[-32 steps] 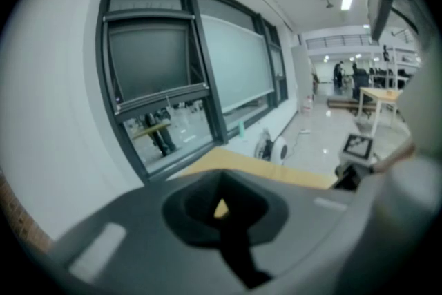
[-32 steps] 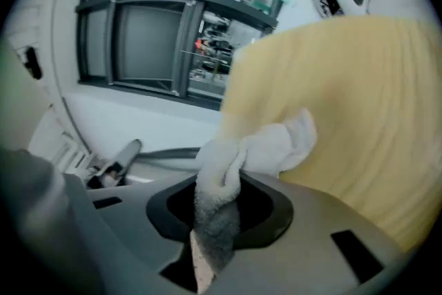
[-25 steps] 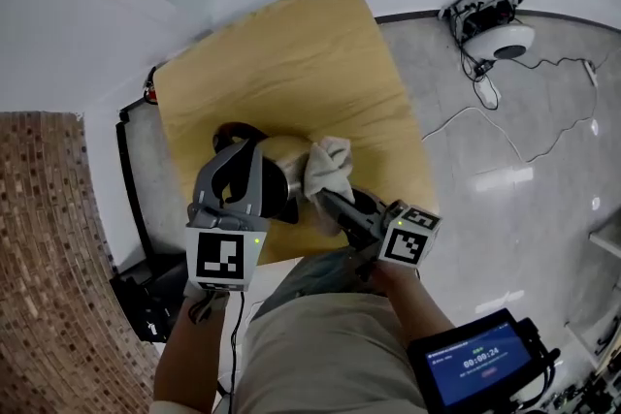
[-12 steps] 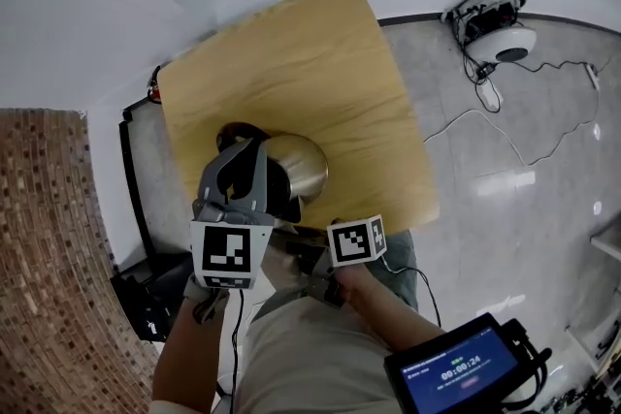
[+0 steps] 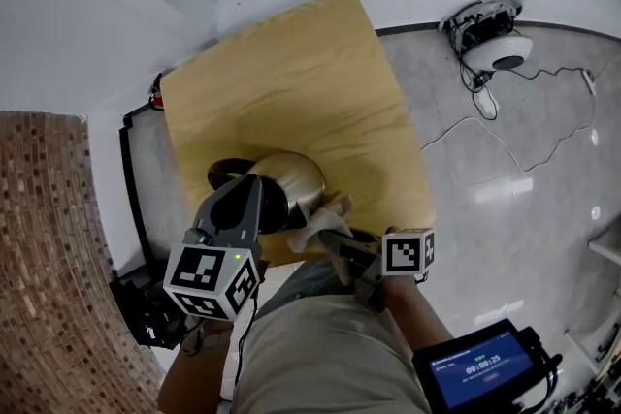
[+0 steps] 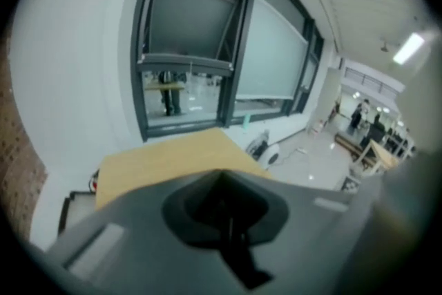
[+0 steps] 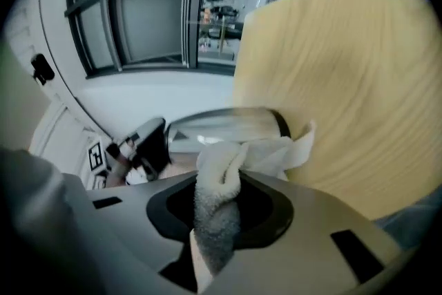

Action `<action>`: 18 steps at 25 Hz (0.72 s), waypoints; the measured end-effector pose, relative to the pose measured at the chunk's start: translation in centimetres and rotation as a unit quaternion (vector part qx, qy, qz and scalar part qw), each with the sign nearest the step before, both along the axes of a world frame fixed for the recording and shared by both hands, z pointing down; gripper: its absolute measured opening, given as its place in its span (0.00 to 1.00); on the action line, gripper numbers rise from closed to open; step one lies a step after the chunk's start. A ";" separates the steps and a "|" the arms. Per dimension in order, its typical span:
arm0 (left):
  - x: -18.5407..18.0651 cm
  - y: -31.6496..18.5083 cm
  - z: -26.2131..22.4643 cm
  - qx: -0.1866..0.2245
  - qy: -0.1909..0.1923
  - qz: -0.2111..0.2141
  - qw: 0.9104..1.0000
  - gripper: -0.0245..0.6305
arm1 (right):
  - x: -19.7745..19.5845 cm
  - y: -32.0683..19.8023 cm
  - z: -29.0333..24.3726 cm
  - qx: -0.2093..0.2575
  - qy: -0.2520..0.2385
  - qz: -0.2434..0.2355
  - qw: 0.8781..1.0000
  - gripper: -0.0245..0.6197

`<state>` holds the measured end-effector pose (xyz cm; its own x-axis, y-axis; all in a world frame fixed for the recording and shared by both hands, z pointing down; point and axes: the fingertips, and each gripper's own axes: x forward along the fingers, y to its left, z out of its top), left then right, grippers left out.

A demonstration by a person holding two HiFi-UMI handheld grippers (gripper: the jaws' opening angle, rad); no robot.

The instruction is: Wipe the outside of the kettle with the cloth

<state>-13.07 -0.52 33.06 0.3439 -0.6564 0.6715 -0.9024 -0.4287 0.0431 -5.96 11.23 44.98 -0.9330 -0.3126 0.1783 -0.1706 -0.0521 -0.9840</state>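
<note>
While the right tool (image 7: 218, 207) is clenched on the cloth (image 7: 242, 152), only a bunched wad sticks out toward the kettle (image 7: 221, 122). I judge a hard swipe could drag the cloth out of the grip or let the jaw tips scrape the steel. The kettle sits close to the counter (image 5: 291, 73) edge nearest me, so a sideways shove could tip it or slide it off. The left tool (image 5: 243, 213) hangs over the kettle's black handle side. Its jaws look drawn together, but I can't tell if they pinch the handle, since its own body blocks the kettle. Cloth-to-kettle contact is blurred and the kettle base is hidden.
</note>
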 end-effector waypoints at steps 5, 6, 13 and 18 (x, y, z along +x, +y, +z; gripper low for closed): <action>0.8 -2.6 1.5 0.068 -0.181 0.172 0.966 0.02 | -10.0 4.6 -2.8 0.014 -0.086 -0.156 0.984 0.20; 0.9 -2.7 2.1 0.052 -0.188 0.184 0.964 0.03 | -11.0 3.6 -3.4 0.005 -0.106 -0.135 0.985 0.20; -1.3 -2.4 2.2 -0.003 -0.102 0.057 0.993 0.02 | -3.6 0.5 -1.2 -0.031 -0.087 -0.005 0.996 0.20; 1.7 1.7 -0.7 0.012 0.024 0.123 0.992 0.03 | 5.1 -5.1 -2.3 0.048 -0.033 0.156 0.986 0.20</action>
<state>-11.40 1.13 32.34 0.5273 -0.5636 0.6358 -0.7672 -0.6374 0.0712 -0.86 6.17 42.71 -0.7968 -0.5994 0.0761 -0.0959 0.0011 -0.9954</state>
